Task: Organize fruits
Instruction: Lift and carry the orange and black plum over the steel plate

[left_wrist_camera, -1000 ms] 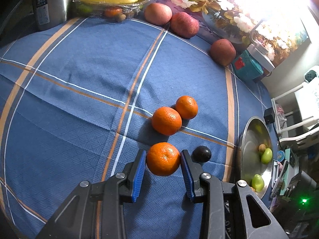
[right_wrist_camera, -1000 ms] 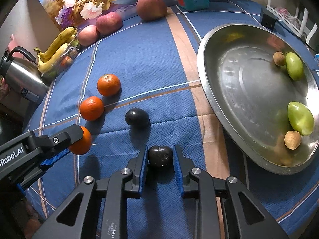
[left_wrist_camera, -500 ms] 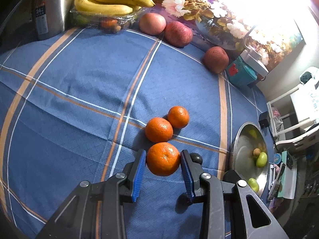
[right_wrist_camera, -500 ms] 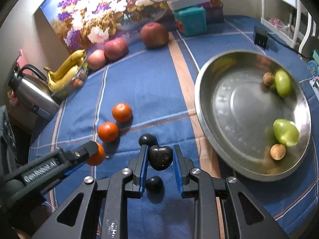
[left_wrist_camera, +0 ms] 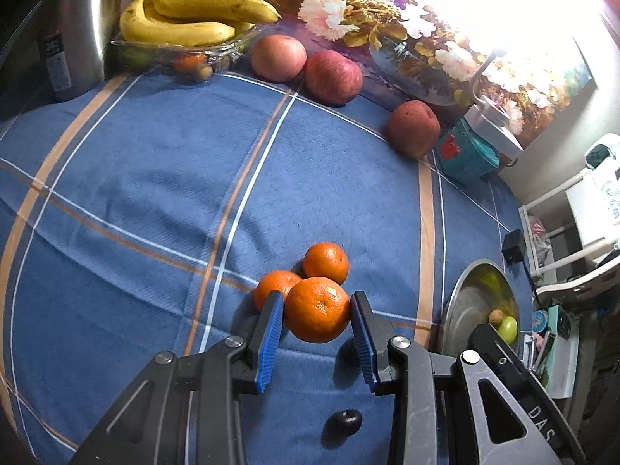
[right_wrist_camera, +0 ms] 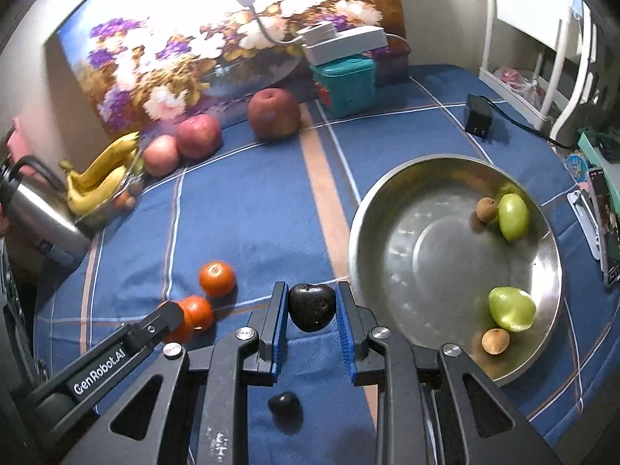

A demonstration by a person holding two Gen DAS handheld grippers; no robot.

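Left gripper (left_wrist_camera: 317,323): pads clamped on a mandarin (left_wrist_camera: 317,309), raised off the blue cloth (left_wrist_camera: 155,178); two more mandarins (left_wrist_camera: 325,262) just beyond its tips.
Right gripper (right_wrist_camera: 312,323): pads clamped on a dark plum (right_wrist_camera: 312,307), also raised; second dark plum (right_wrist_camera: 285,403) below it on the cloth; steel bowl (right_wrist_camera: 426,255) to its right, holding green fruits (right_wrist_camera: 511,308).

Bare blue cloth (right_wrist_camera: 248,209) lies open between the oranges (right_wrist_camera: 217,278) and the steel bowl (right_wrist_camera: 360,240), whose middle is clear, while apples (right_wrist_camera: 199,135), bananas (right_wrist_camera: 97,178), a kettle (right_wrist_camera: 35,209) and a teal box (right_wrist_camera: 345,81) crowd the far edge.
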